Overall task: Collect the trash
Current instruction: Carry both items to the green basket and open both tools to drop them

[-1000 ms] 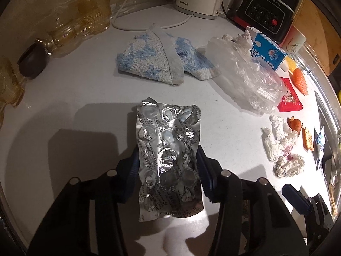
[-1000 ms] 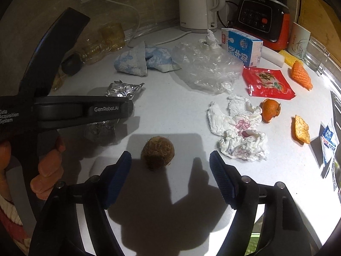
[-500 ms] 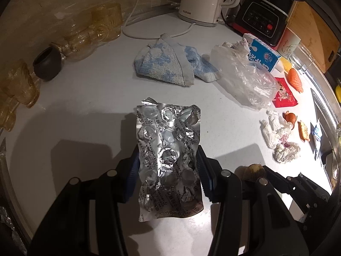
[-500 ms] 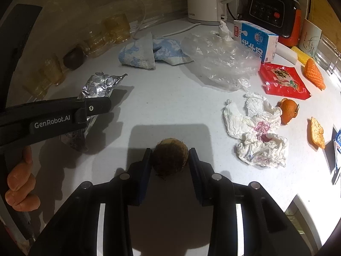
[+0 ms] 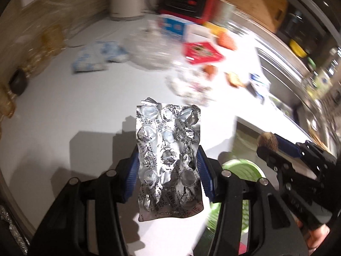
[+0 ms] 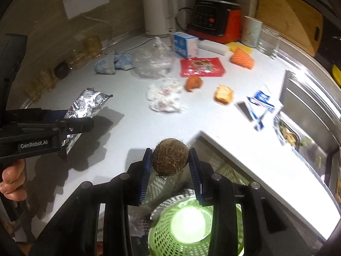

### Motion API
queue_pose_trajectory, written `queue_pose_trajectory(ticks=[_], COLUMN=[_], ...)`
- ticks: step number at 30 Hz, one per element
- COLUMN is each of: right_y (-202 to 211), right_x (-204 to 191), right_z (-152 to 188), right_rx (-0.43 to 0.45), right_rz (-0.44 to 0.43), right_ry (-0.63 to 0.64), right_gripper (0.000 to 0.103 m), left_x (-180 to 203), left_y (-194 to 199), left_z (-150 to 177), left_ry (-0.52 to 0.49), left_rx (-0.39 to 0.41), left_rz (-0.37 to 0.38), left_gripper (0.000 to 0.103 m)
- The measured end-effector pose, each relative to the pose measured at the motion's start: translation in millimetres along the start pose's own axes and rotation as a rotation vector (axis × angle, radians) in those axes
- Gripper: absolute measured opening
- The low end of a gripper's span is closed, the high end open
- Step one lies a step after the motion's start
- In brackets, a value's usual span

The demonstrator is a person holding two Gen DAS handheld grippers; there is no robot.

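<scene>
Blue-padded fingers of the right gripper are clamped on either side of a brown, hairy ball of rubbish; the jaws have just been closing, and the ball now sits squarely between the pads, lifted clear of the white counter. It hangs past the counter's edge, above a green mesh bin that stands lower down, which looks like the reason it is carried out there: letting go should drop it straight in.

Over on the left, the left gripper pinches a crumpled, emptied foil blister pack by its long edges, so the sheet stands up between the pads rather than flopping. It too is off the surface, near the counter's edge, with the bin's green rim showing just beside and below it. I would judge both pieces are on their way to the same bin, one in each hand to save a trip.

Plenty is left on the counter: crumpled tissue, a clear plastic bag, a red wrapper, orange peel, a blue-and-white sachet and a small milk carton. A blue-patterned cloth near the amber glasses may not be trash at all.
</scene>
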State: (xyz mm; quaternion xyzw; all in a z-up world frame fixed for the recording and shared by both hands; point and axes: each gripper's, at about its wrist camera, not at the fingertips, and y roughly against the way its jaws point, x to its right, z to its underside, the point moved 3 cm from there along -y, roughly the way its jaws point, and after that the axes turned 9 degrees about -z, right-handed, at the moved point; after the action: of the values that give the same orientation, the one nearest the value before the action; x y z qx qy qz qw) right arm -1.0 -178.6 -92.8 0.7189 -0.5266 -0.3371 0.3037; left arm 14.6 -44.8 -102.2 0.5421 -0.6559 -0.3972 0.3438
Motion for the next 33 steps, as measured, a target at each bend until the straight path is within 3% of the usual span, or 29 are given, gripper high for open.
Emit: queue_pose_trajectory(ticks=[6, 16, 18, 20, 22, 27, 33], right_y=[44.2, 77.3, 78.3, 80.2, 81.5, 81.3, 71.6], right_x=[60.8, 120.1, 127.9, 133.9, 137.1, 136.3, 128.3], right_z=[58.9, 127.2, 138.0, 147.2, 153.2, 157.0, 156.0], right_rx=[-0.016, -0.047, -0.06, -0.067, -0.068, -0.06, -0.056], right_rz=[0.083, 0.093, 0.087, 0.078, 0.066, 0.024, -0.04], right_ry=[-0.13, -0.209, -0.213, -0.214, -0.215, -0.19, -0.15], right_gripper=[0.035, 0.035, 0.035, 0.035, 0.035, 0.035, 0.035], left_x=[102.1, 188.3, 194.5, 198.2, 196.3, 193.9, 165.5], left_y=[-11.7, -62.1, -67.8, -66.9, -59.1, -36.2, 1.2], left_z=[34.9, 98.8, 107.1, 113.4, 117.8, 110.0, 99.5], left_ry=[-0.158, -0.21, -0.206, -0.2, -0.193, -0.178, -0.132], left_rx=[-0.078, -0.237, -0.267, -0.276, -0.261, -0.211, -0.133], left_rz=[0.145, 0.176, 0.169, 0.152, 0.132, 0.07, -0.032], left_gripper=[0.049, 0.052, 0.054, 0.063, 0.072, 0.078, 0.084])
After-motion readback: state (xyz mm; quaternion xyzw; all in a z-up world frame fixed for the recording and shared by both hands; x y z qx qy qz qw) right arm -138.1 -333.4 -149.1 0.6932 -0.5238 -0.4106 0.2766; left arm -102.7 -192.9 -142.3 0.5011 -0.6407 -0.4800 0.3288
